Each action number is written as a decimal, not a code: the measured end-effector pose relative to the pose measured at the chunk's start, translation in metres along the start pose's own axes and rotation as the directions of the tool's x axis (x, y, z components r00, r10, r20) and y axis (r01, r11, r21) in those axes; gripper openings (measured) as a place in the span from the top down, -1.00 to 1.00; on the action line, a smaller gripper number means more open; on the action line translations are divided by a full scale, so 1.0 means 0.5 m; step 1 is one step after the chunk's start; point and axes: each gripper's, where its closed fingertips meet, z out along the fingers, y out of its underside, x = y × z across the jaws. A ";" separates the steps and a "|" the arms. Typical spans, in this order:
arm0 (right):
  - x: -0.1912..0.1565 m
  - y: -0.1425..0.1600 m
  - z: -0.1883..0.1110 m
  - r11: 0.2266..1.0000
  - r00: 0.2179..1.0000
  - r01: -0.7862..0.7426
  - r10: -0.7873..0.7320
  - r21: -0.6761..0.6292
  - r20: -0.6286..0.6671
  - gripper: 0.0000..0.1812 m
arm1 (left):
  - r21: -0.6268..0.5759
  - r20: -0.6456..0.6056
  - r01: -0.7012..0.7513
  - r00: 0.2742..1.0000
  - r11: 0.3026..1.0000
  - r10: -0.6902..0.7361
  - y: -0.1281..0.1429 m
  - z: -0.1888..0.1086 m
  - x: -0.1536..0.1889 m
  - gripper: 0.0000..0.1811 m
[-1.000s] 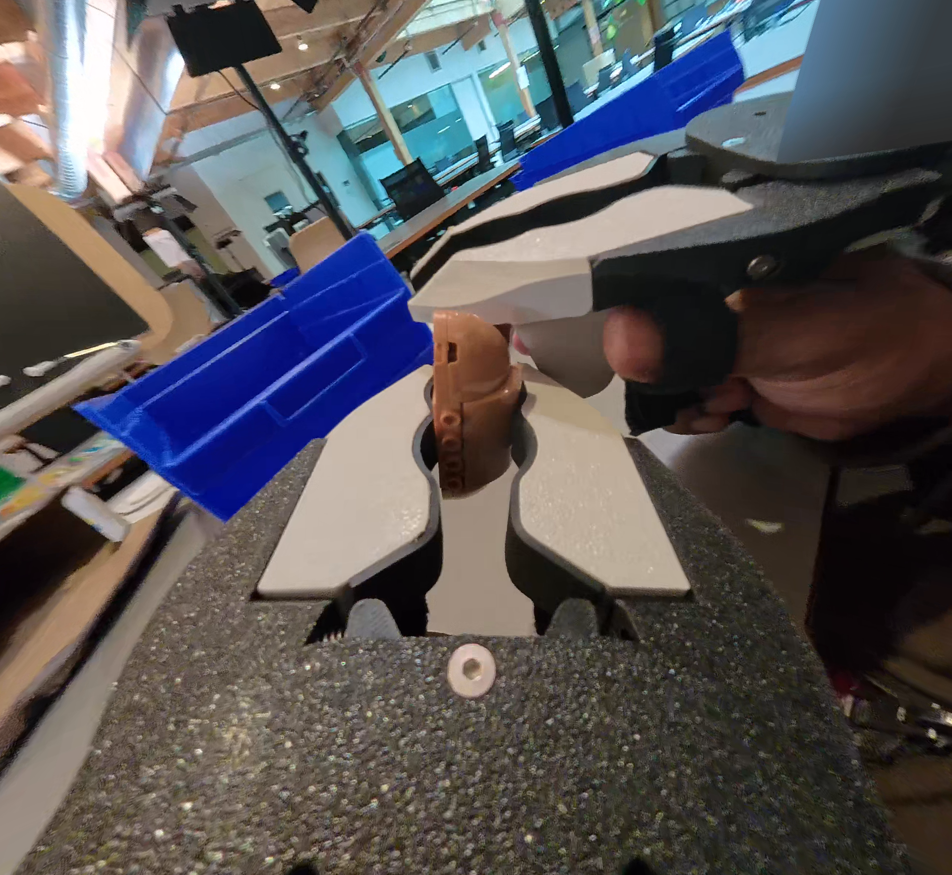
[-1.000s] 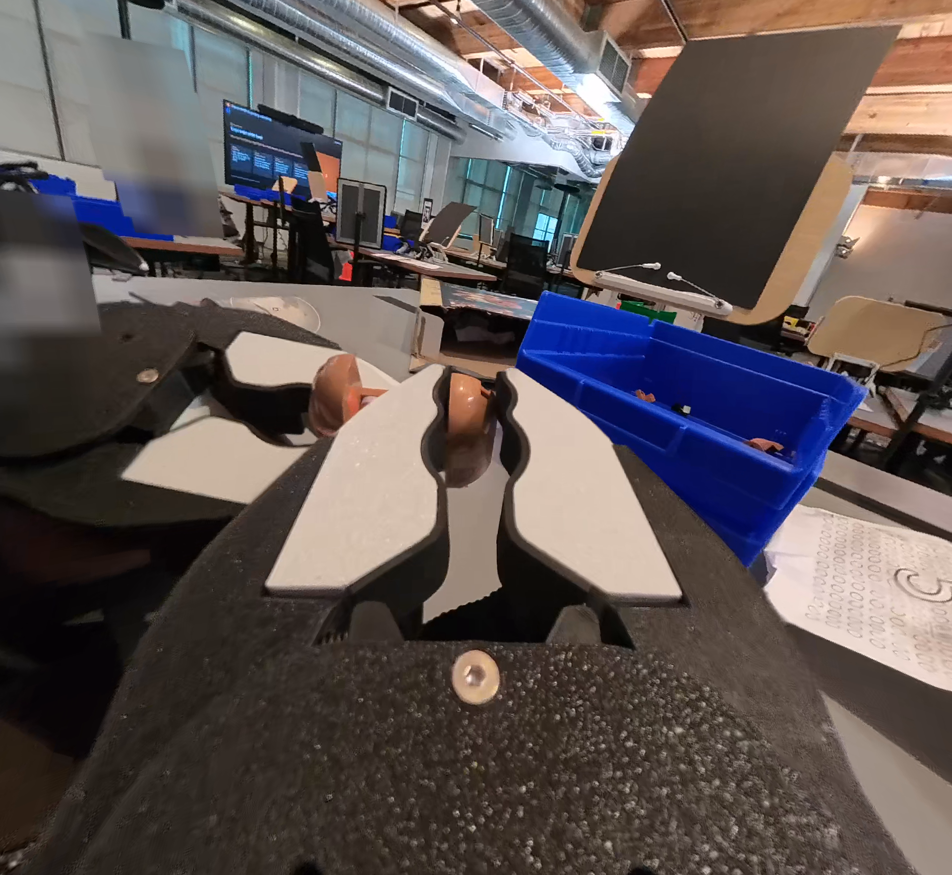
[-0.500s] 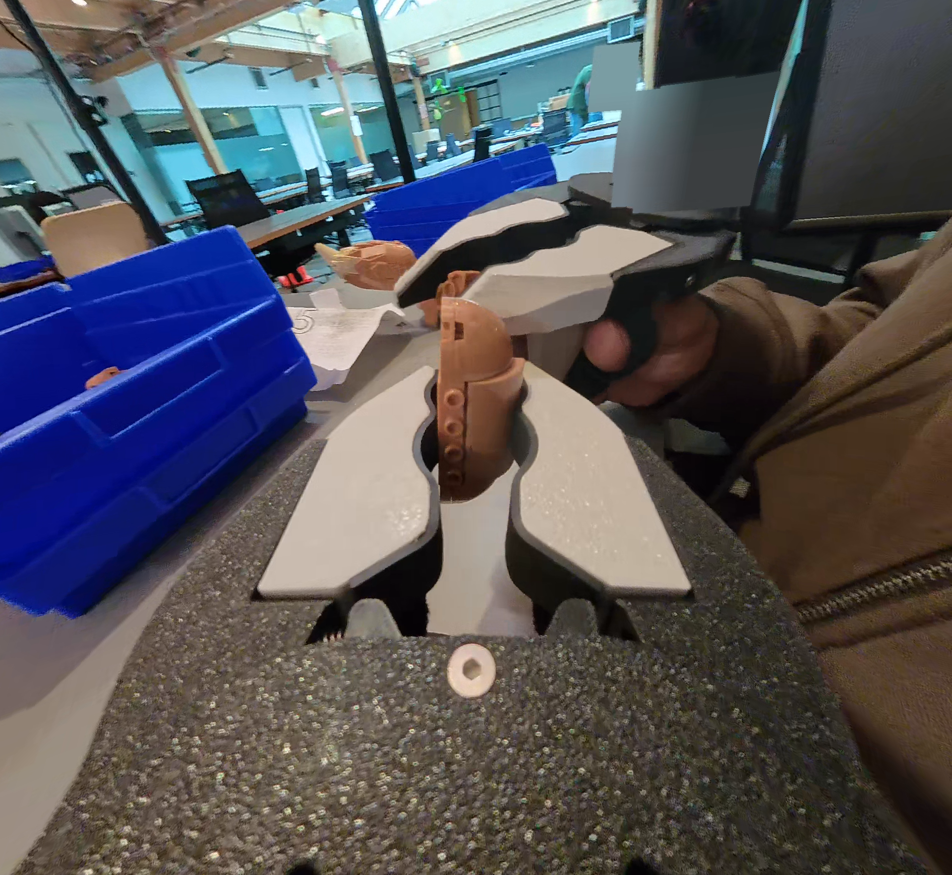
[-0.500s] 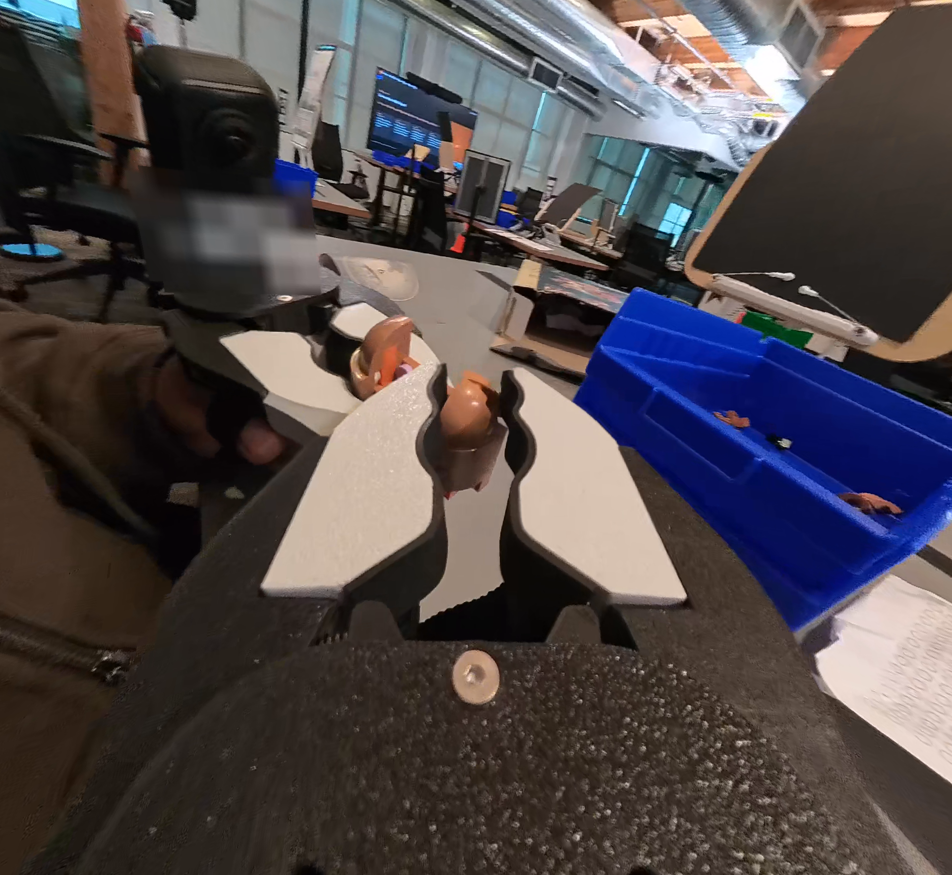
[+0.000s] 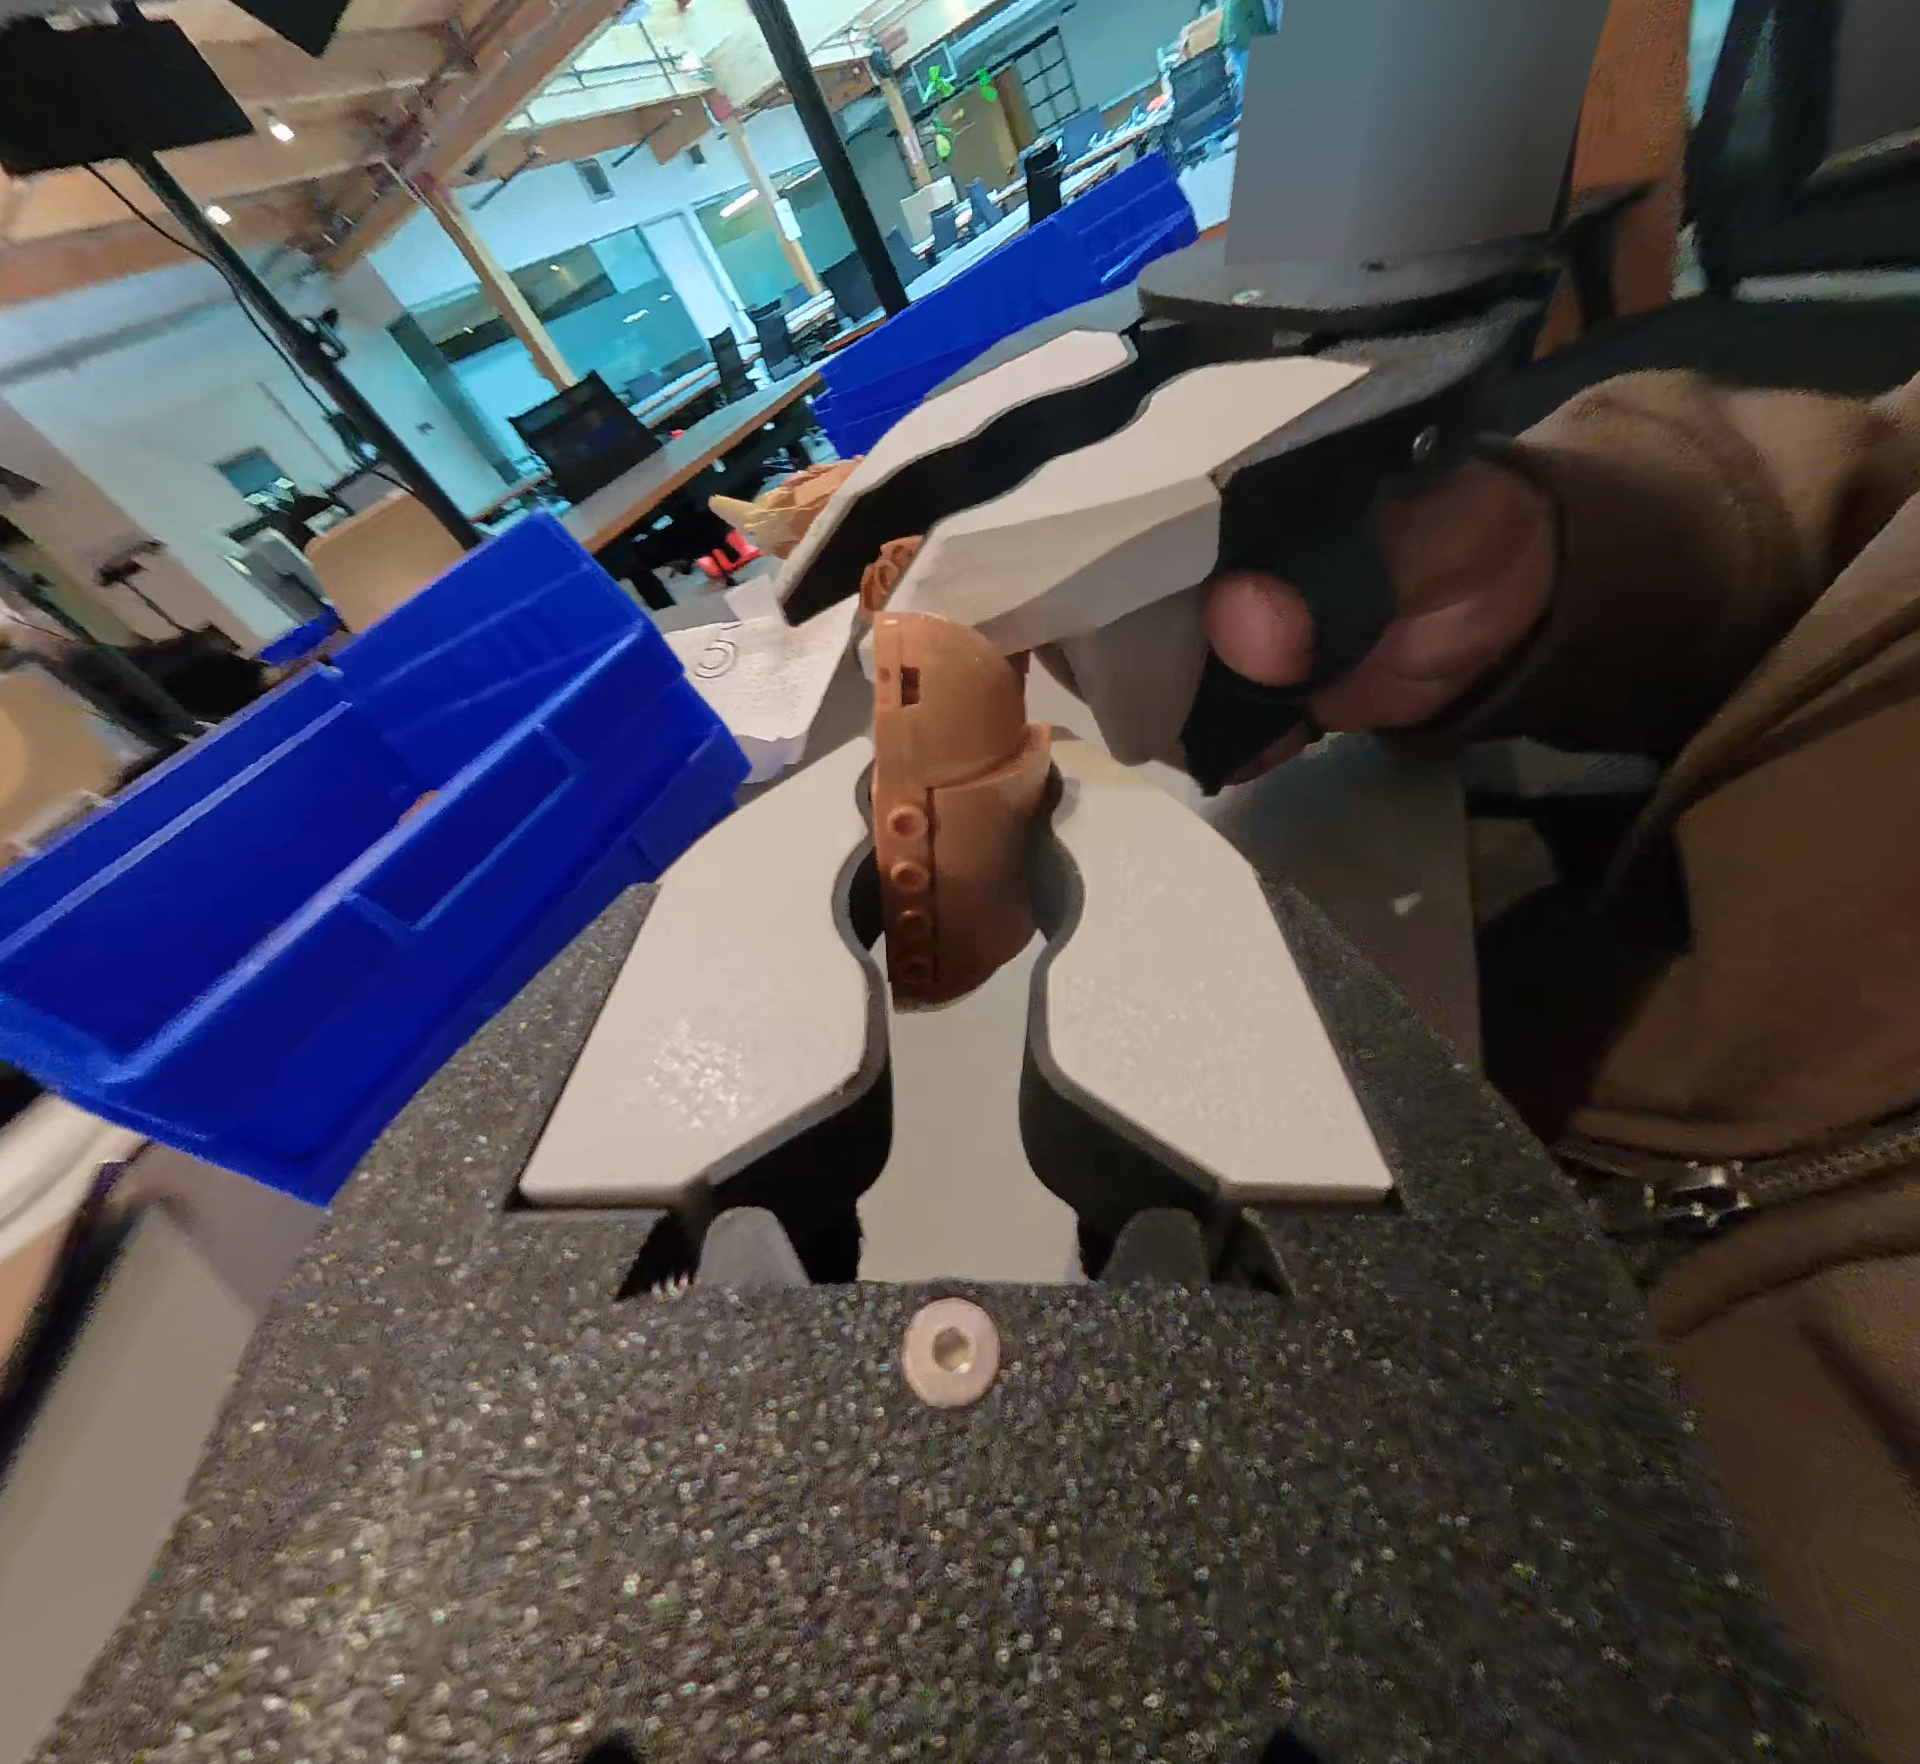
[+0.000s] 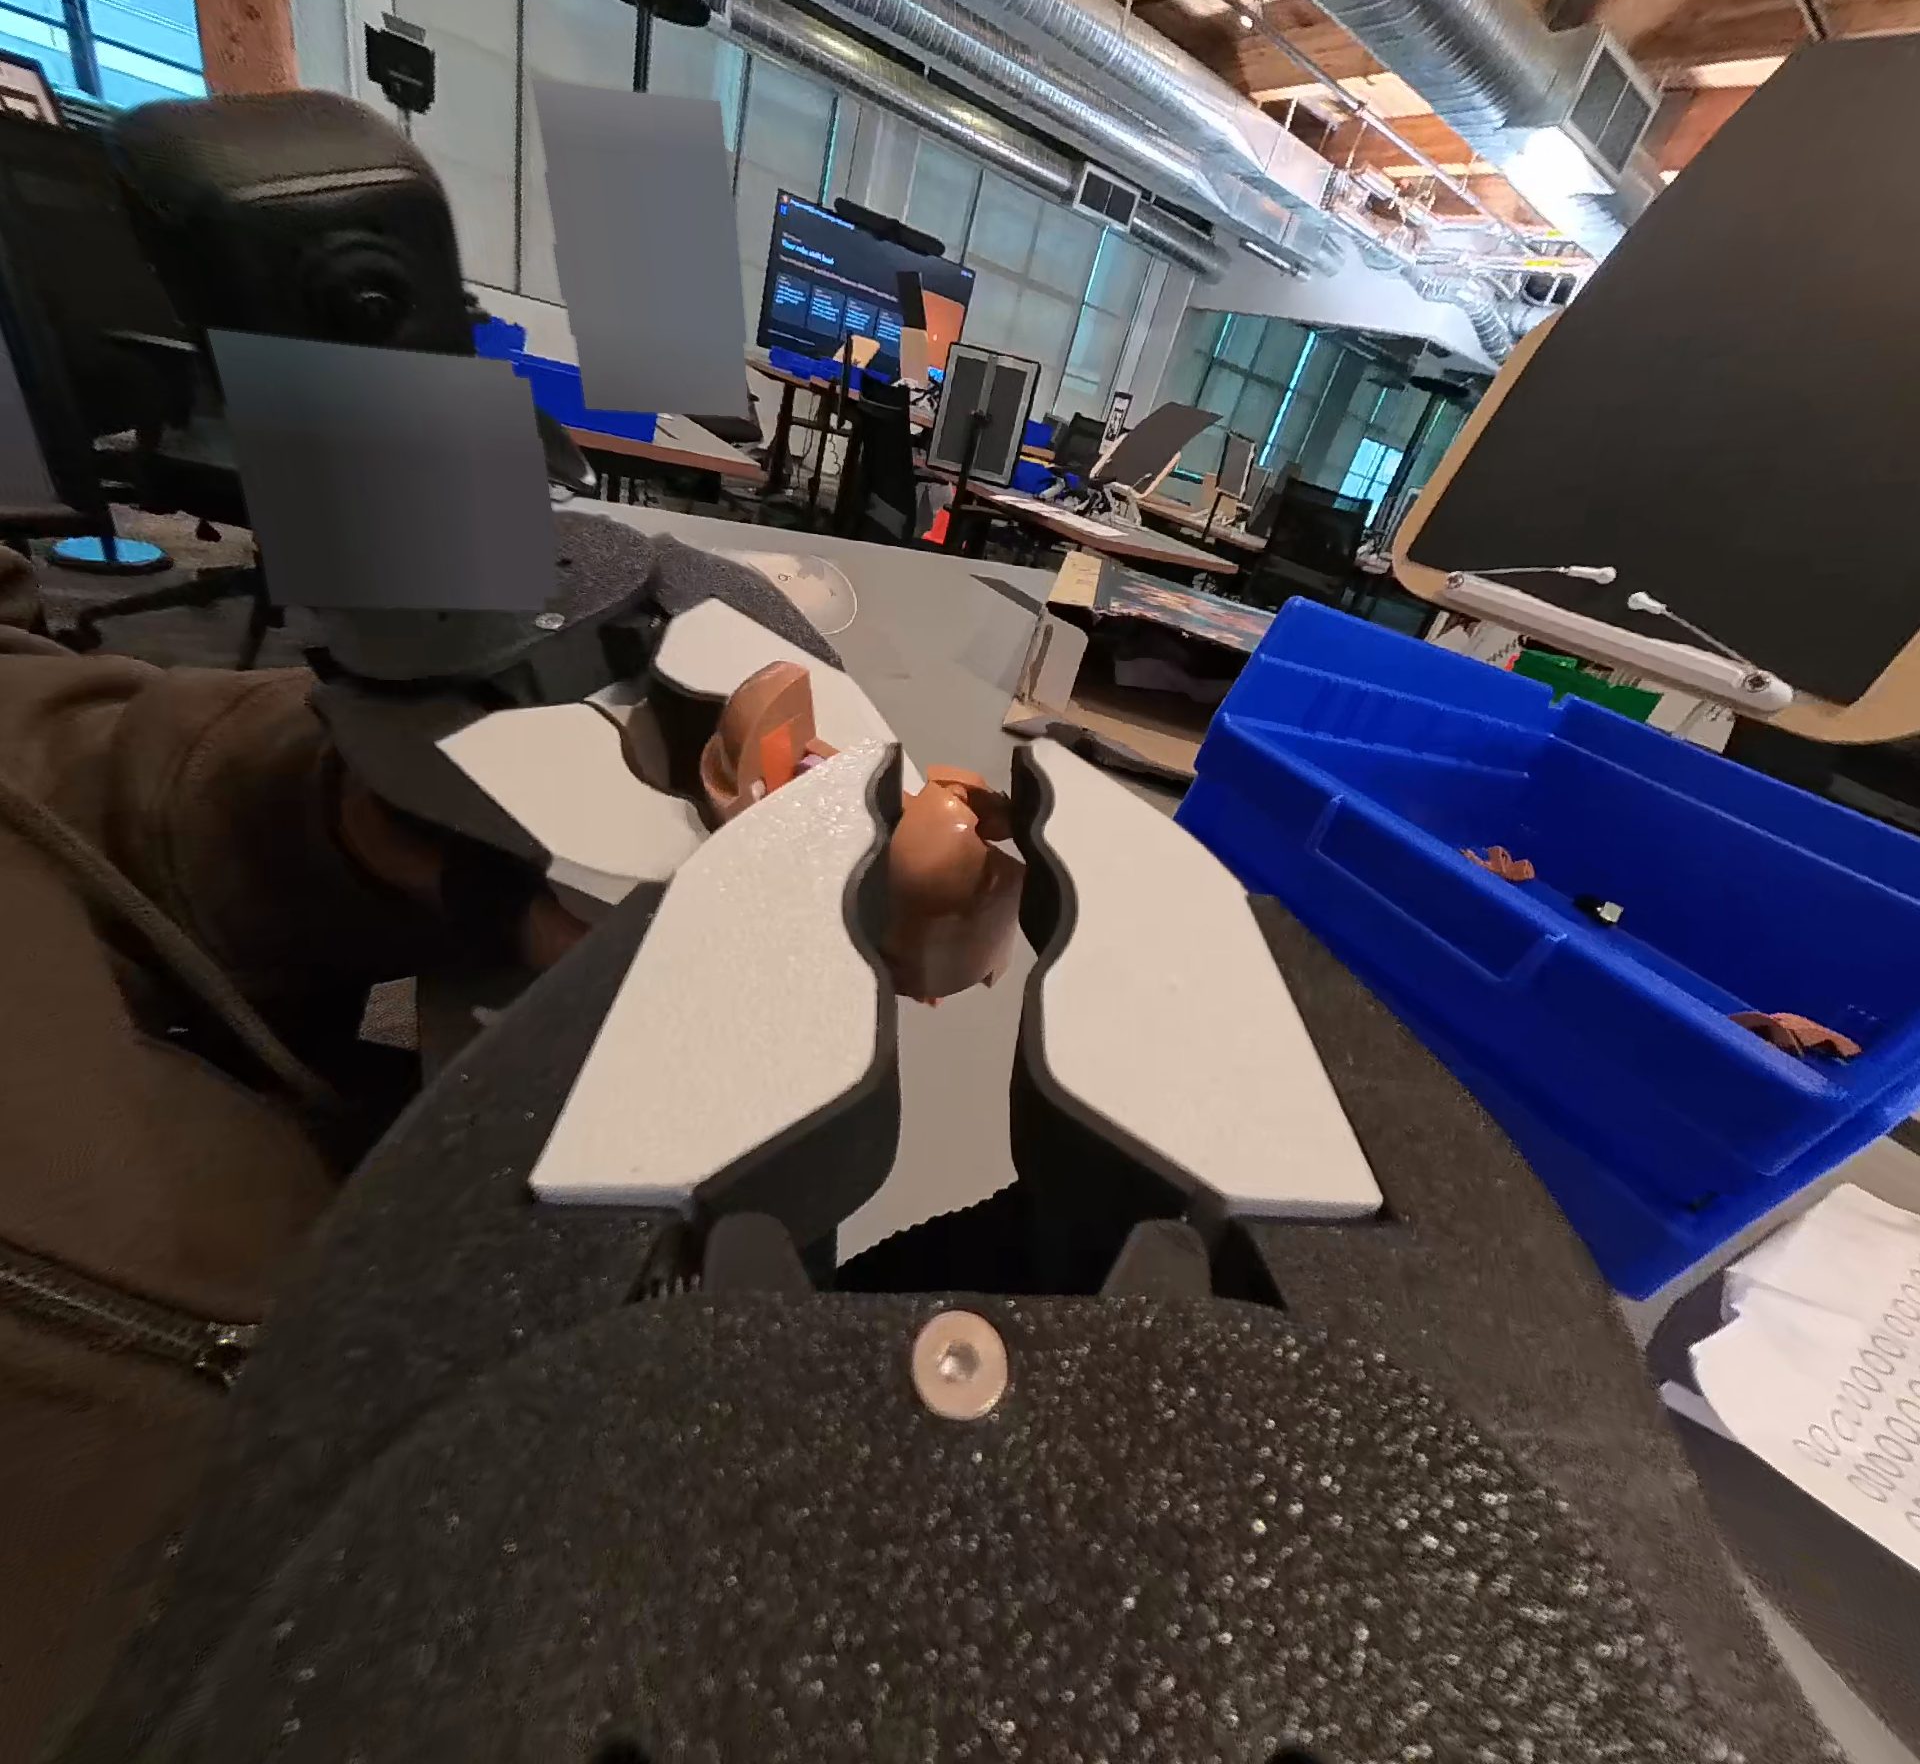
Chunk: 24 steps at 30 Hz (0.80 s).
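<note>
My left gripper [image 5: 961,789] is shut on a brown plastic half-shell part [image 5: 951,779] with a row of small pegs along its left edge, held upright above the grey table. My right gripper [image 6: 951,784] is shut on a smaller rounded brown part [image 6: 951,893]. In the left wrist view the right gripper [image 5: 883,592] comes in from the right, held by a hand [image 5: 1382,644], its tips just above the half-shell. In the right wrist view the left gripper [image 6: 727,758] sits close at the left with its brown part [image 6: 764,738].
A blue bin [image 5: 343,873] lies left of the left gripper; in the right wrist view the blue bin [image 6: 1558,925] holds a few small brown pieces [image 6: 1792,1028]. Printed paper sheets [image 6: 1829,1382] lie on the table. A brown toy figure [image 5: 790,504] stands behind. A brown jacket sleeve [image 5: 1745,779] fills the right. Left and right tips are no more than a few centimetres apart.
Both grippers keep their brown parts. The views have swung and tilted; the right gripper's tips now sit lower and closer over the left gripper's half-shell.
</note>
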 end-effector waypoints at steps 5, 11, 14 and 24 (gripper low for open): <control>-0.001 -0.009 -0.005 0.999 0.999 0.043 -0.042 0.032 -0.019 0.81 | -0.063 0.078 -0.221 0.971 0.973 0.225 -0.003 -0.001 -0.007 0.74; -0.023 -0.004 0.001 0.980 0.980 0.198 -0.198 -0.002 -0.017 0.83 | -0.166 0.083 -0.384 0.912 0.908 0.401 0.015 -0.001 -0.014 0.73; -0.023 0.000 0.004 0.980 0.980 0.200 -0.201 -0.015 -0.017 0.83 | -0.171 0.075 -0.365 0.921 0.915 0.382 0.021 -0.003 -0.018 0.73; 0.198 -0.121 0.060 0.967 0.953 0.255 -0.253 -0.007 -0.166 0.83 | -0.132 0.093 -0.187 0.975 0.973 0.200 0.036 0.002 -0.039 0.73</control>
